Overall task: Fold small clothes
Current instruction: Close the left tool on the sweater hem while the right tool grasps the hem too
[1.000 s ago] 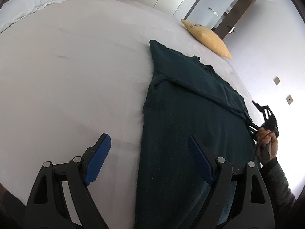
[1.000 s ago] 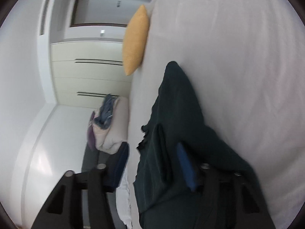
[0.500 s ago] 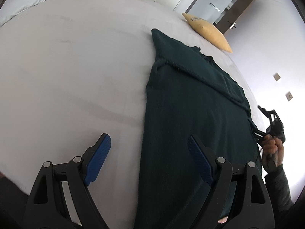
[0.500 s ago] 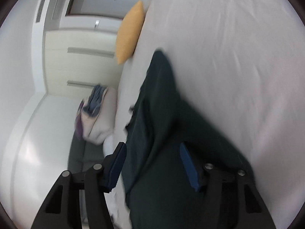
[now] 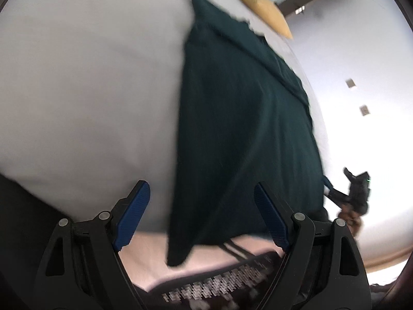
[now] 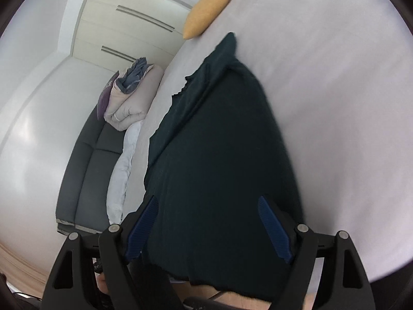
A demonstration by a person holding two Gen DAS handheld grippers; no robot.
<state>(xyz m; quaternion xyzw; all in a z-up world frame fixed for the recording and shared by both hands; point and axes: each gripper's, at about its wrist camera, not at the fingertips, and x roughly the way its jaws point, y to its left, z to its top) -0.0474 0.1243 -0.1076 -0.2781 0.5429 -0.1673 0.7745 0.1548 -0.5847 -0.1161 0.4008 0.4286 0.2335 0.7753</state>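
A dark green knitted garment (image 5: 240, 118) lies lengthwise on the white bed (image 5: 90, 77), its near end hanging over the bed's edge. It also shows in the right wrist view (image 6: 222, 160). My left gripper (image 5: 201, 219) is open, held over the garment's near left edge, with nothing between its blue pads. My right gripper (image 6: 209, 227) is open over the garment's near end, its jaws spread on either side of the cloth. The right gripper also shows in the left wrist view (image 5: 353, 193) beside the garment's right edge.
A yellow pillow (image 5: 263, 7) lies at the far end of the bed; it also shows in the right wrist view (image 6: 206, 10). A folded duvet stack (image 6: 129, 98) sits on a dark sofa (image 6: 87, 175) beside the bed. A patterned rug (image 5: 219, 284) lies below the bed edge.
Both grippers have pulled back toward the near edge of the bed. The right gripper has opened wider. The garment's near end now hangs over the edge.
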